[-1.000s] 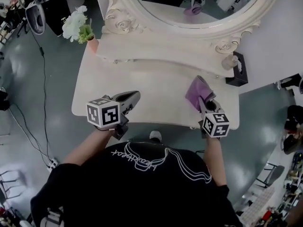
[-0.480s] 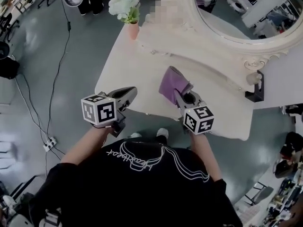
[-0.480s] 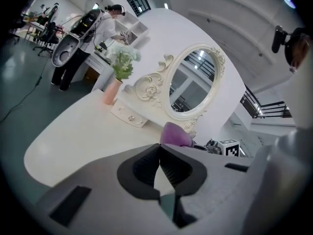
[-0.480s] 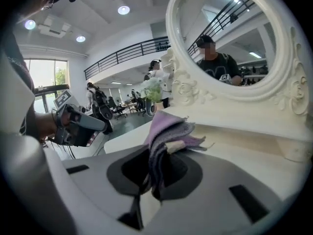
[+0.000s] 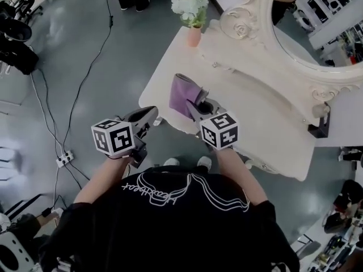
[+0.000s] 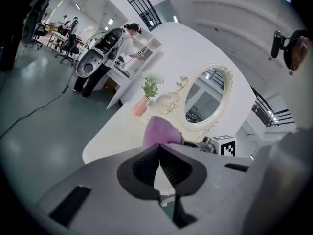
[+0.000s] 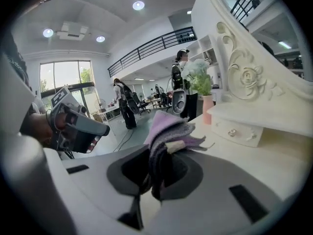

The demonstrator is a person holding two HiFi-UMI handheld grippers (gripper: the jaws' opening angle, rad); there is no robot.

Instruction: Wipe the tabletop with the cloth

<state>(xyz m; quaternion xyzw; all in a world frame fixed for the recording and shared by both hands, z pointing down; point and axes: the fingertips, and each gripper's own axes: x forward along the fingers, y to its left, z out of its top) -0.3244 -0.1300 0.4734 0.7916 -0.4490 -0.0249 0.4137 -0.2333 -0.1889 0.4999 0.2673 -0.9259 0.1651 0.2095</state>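
Room: a large, bright hall is shown, with a railed upper gallery and people (image 7: 121,102) standing well apart from the desk.
Floor: a grey-green floor (image 5: 85,50) is seen to the left of the desk, crossed by a black cable (image 5: 86,77).
Desk: a white desk (image 5: 266,123) with a rounded near edge is set against the wall; most of its top is bare.
Mirror: an oval mirror (image 5: 317,33) in a carved white frame is mounted at the back of the desk.
Flowers: white flowers (image 5: 191,1) in a pink vase are placed at the far left corner of the desk, beside the mirror frame.
Left gripper: the left gripper (image 5: 148,115) is held over the floor, just off the desk's near left edge. Its fingers (image 6: 142,168) are pressed together with nothing between them.
Right gripper: the right gripper (image 5: 195,107) is held over the left part of the desk. Its fingers (image 7: 129,173) are clamped on the cloth.
Cloth: the purple cloth (image 5: 182,94) is bunched between the right fingers and sticks out past their tips, over the desk near its left edge. Whether it is pressed on the desk cannot be told.
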